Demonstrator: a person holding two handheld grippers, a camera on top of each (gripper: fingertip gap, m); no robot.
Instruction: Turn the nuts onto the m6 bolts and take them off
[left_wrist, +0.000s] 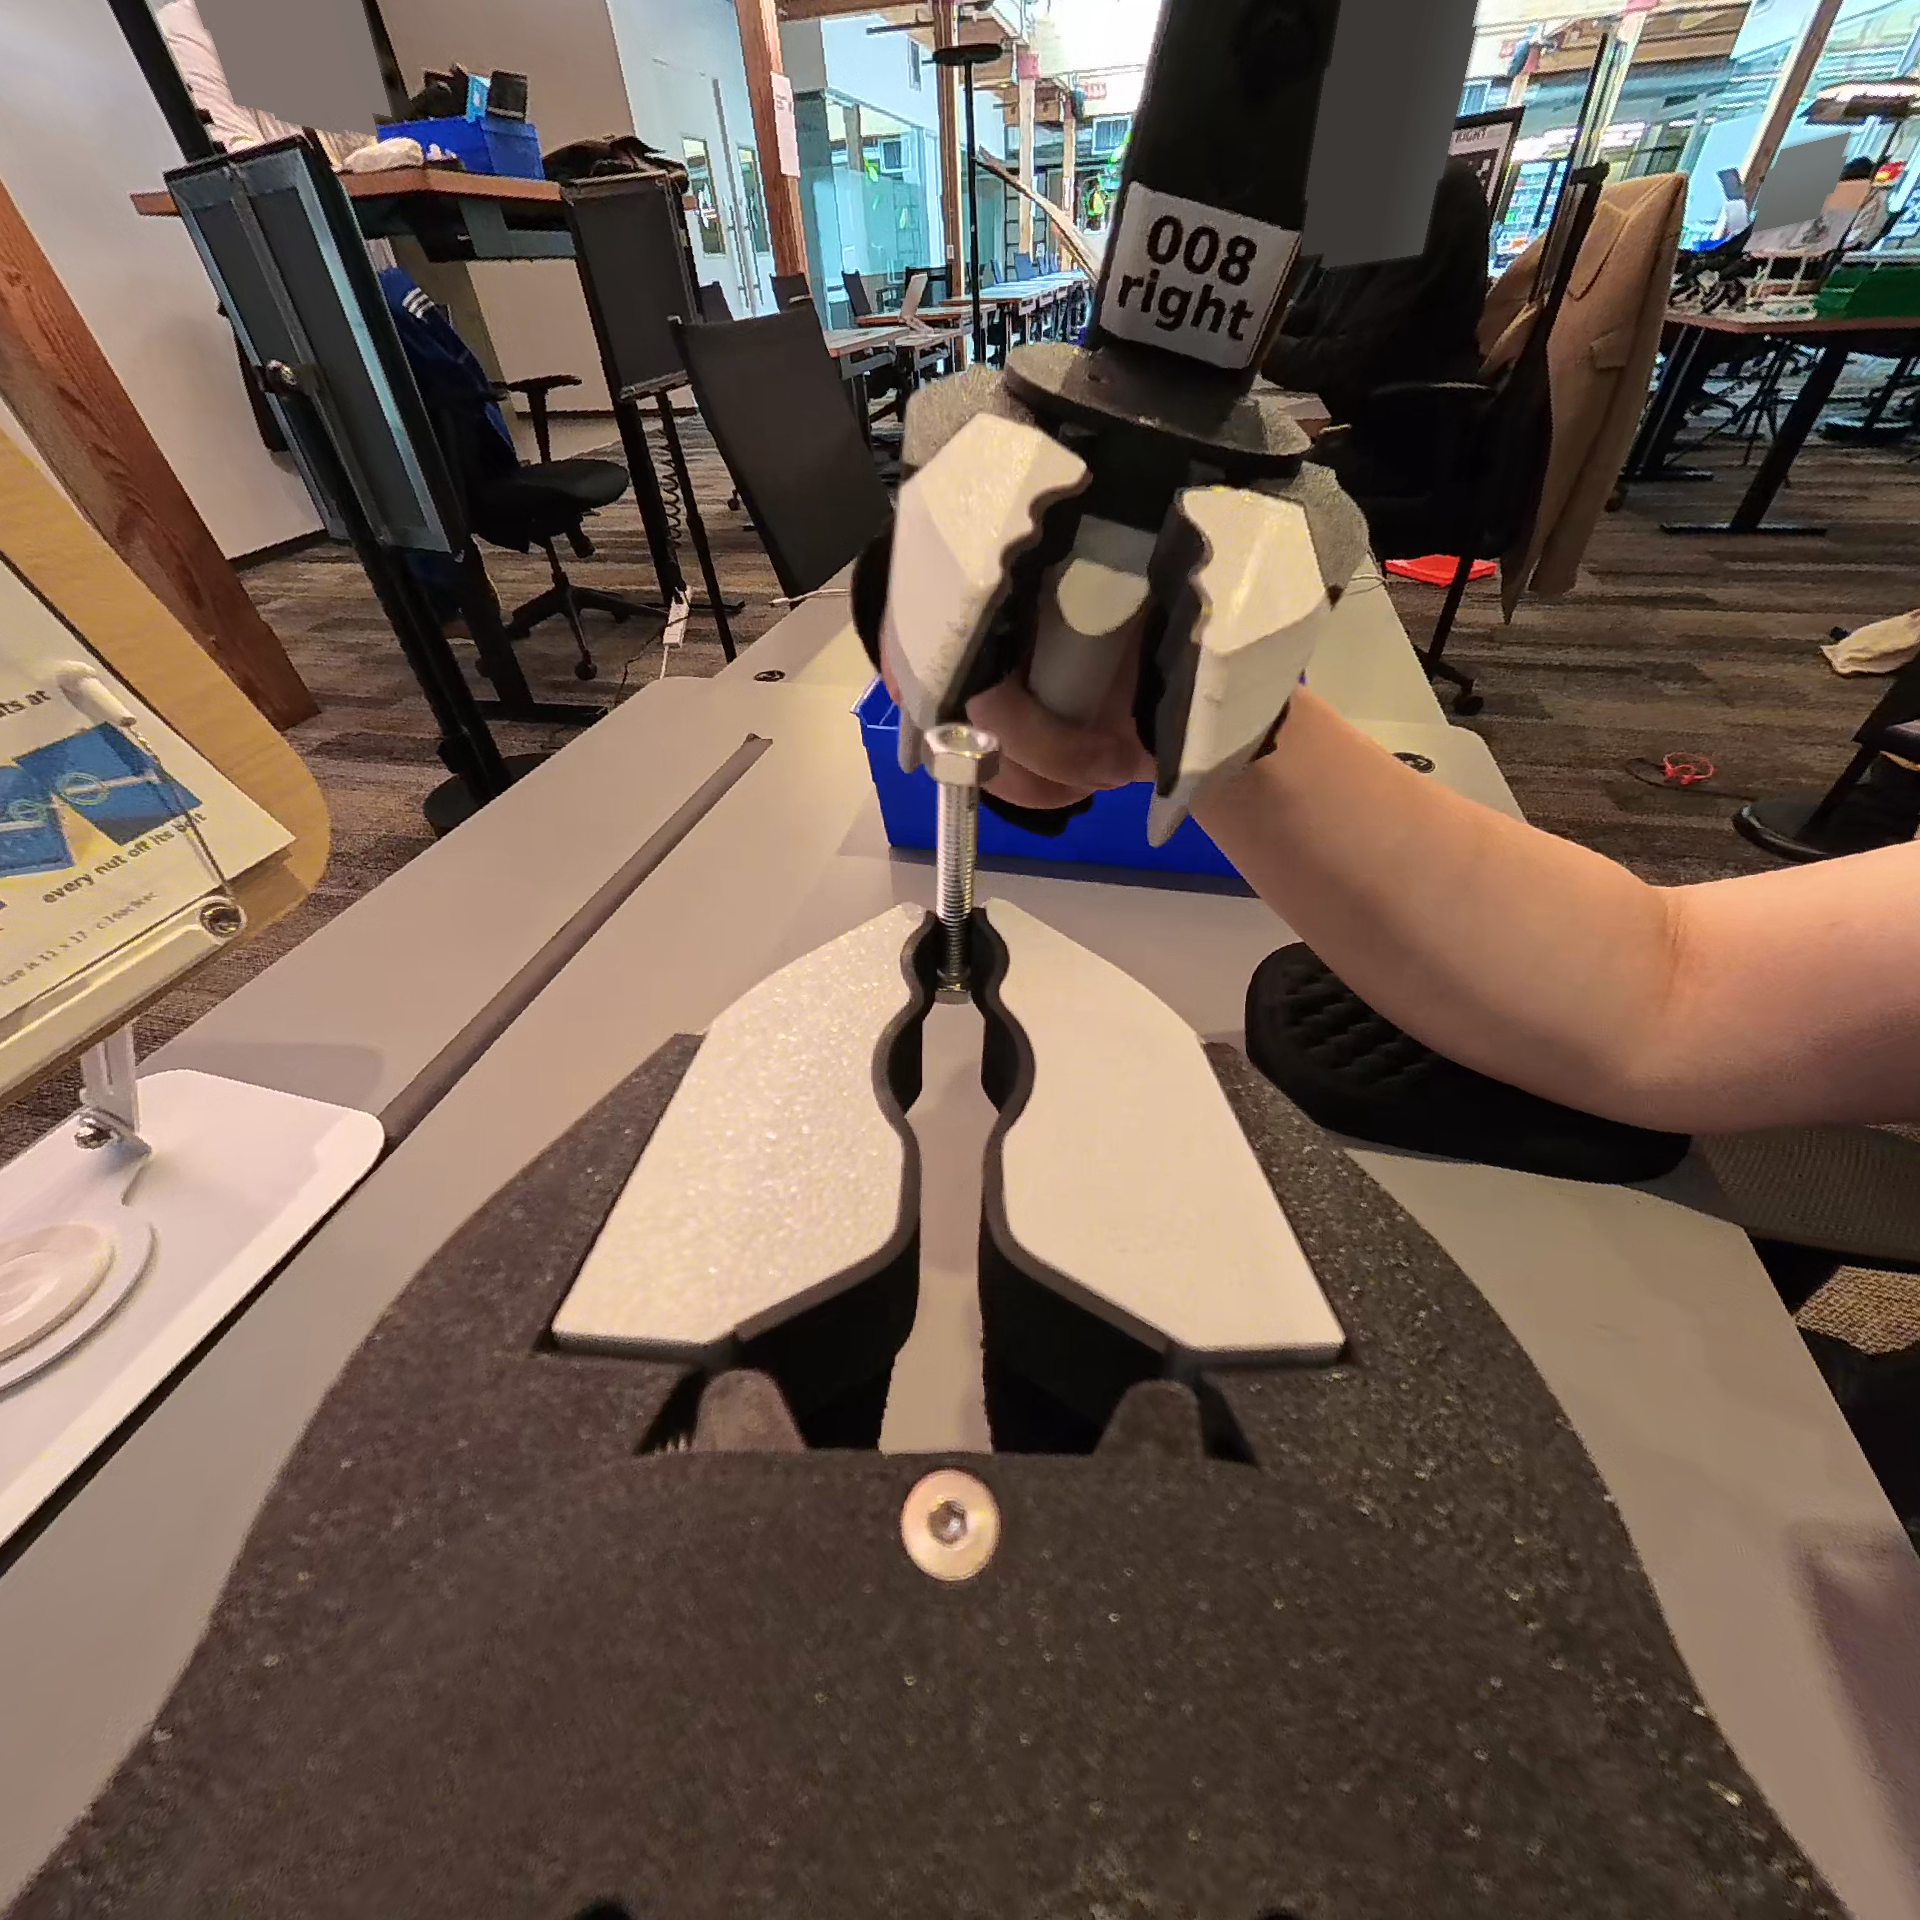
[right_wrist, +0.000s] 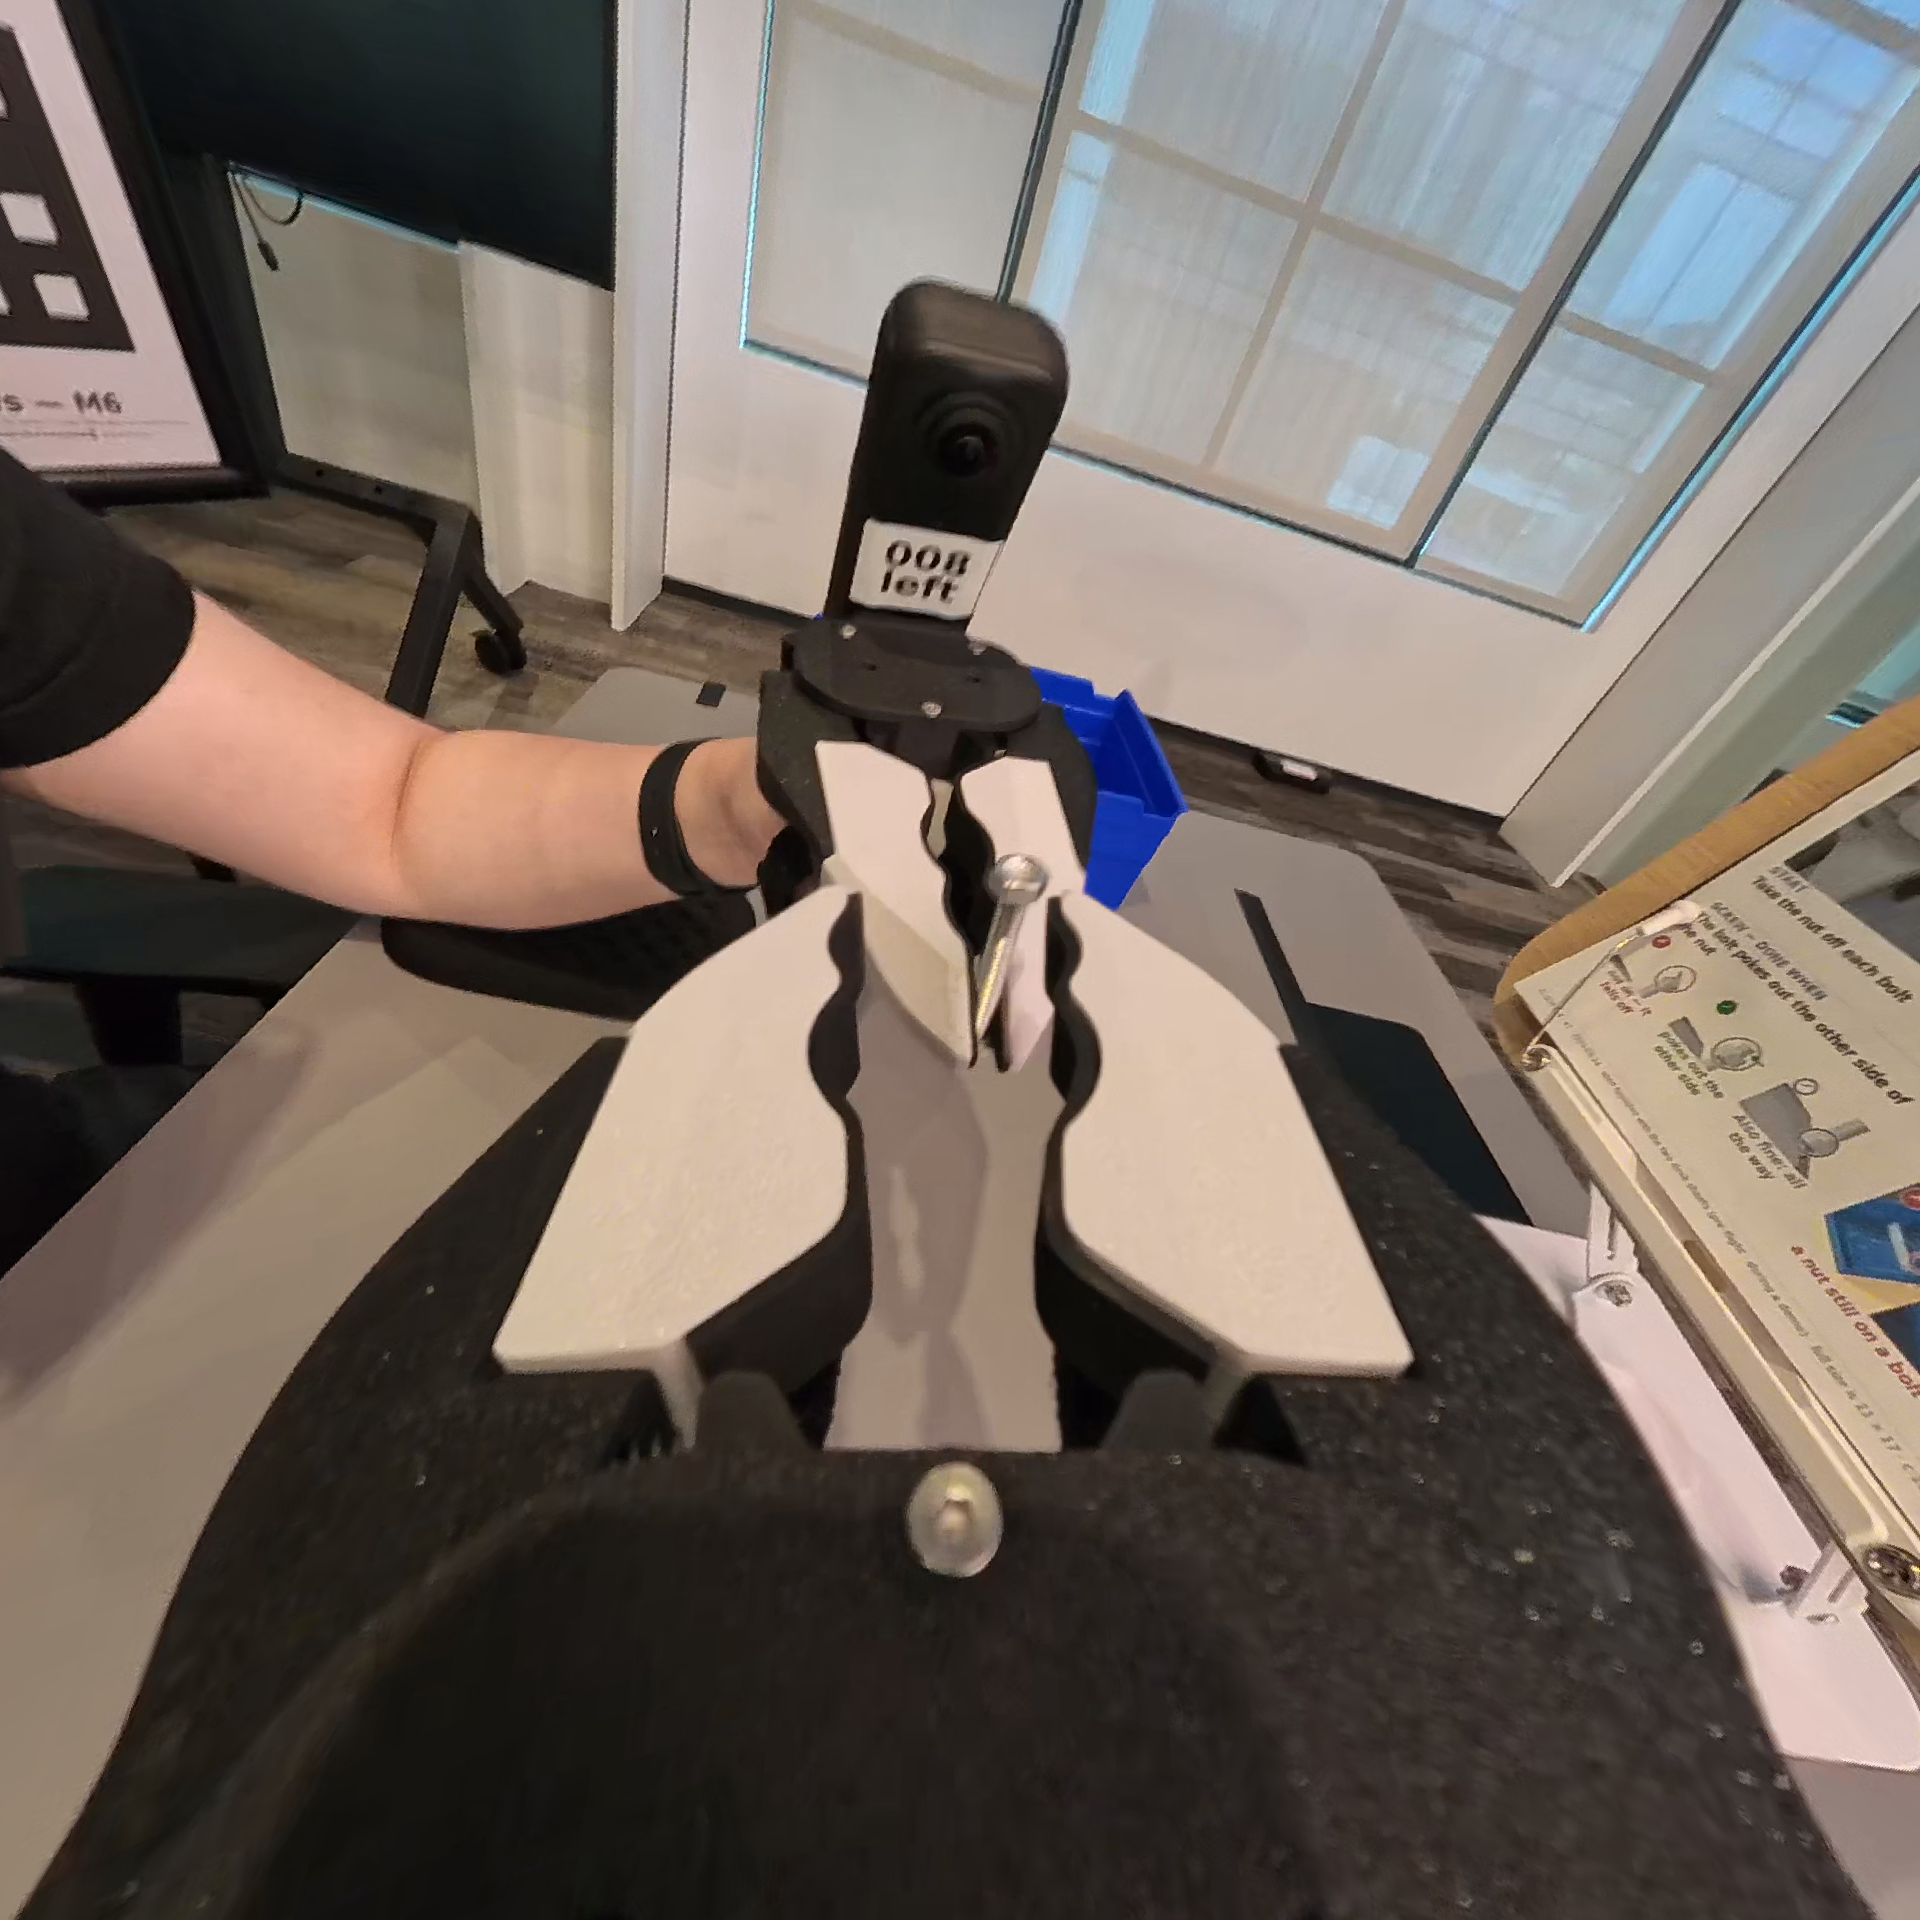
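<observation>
Left gripper (left_wrist: 954, 971): jaws nearly closed, clamped on the lower end of the bolt (left_wrist: 956, 852) at the nut (left_wrist: 952, 982), close to the tips.
Bolt: upright, hex head uppermost, rising from the left gripper's tips.
Right gripper (right_wrist: 951, 961): jaws spread wide, holding nothing; one fingertip (left_wrist: 912, 743) sits just beside the bolt head, and contact cannot be confirmed.
Left wrist view only: nut in the jaw notch; black wrist rest (left_wrist: 1434, 1070) right of the left gripper.
Right wrist view only: the bolt shank passes between the left gripper's tips, with a blue bin (right_wrist: 1122, 790) behind them and an instruction board (right_wrist: 1756, 1049) right of the right gripper.
Surface: grey table (left_wrist: 623, 935).
</observation>
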